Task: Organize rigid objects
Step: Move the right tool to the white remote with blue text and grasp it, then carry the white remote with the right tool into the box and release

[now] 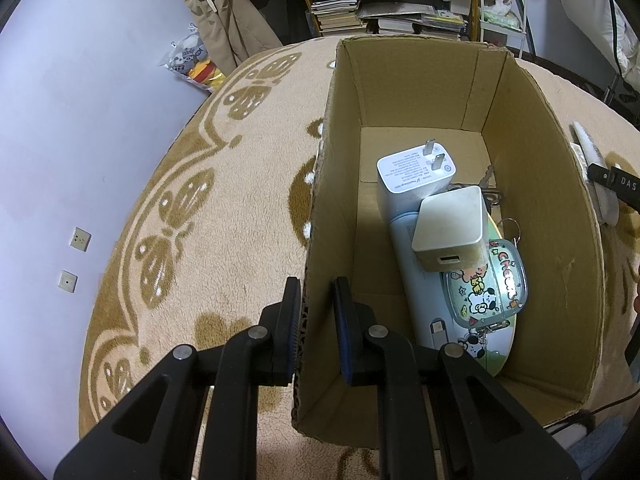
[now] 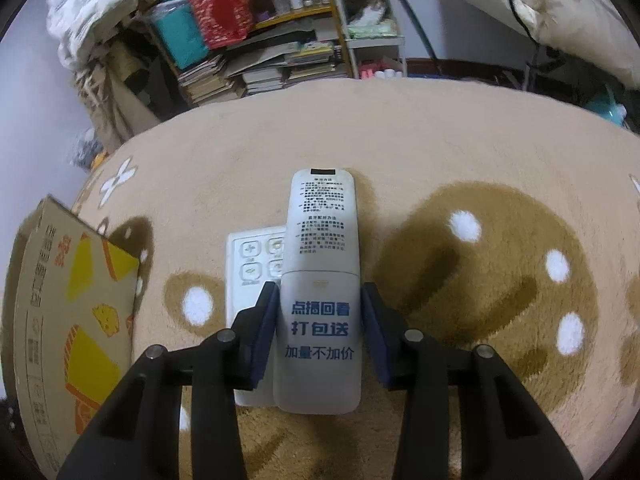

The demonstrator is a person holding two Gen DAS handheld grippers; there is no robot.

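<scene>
An open cardboard box (image 1: 556, 216) stands on the carpet; it also shows at the left of the right wrist view (image 2: 76, 312). Inside lie a white plug charger (image 1: 412, 176), a white cube charger (image 1: 452, 236), a light-blue bottle-like item (image 1: 416, 292), a cartoon case (image 1: 488, 284) and keys (image 1: 490, 184). My left gripper (image 1: 316, 292) is shut on the box's left wall. My right gripper (image 2: 319, 300) is shut on a white remote (image 2: 322, 240), back side up, which lies partly over a second white remote (image 2: 252, 260).
The brown-and-cream patterned carpet (image 2: 480, 168) spreads all around. Beyond its far edge are shelves with stacked books (image 2: 264, 68) and bags. In the left wrist view the remote (image 1: 596, 172) and the right gripper's black body show past the box's right wall.
</scene>
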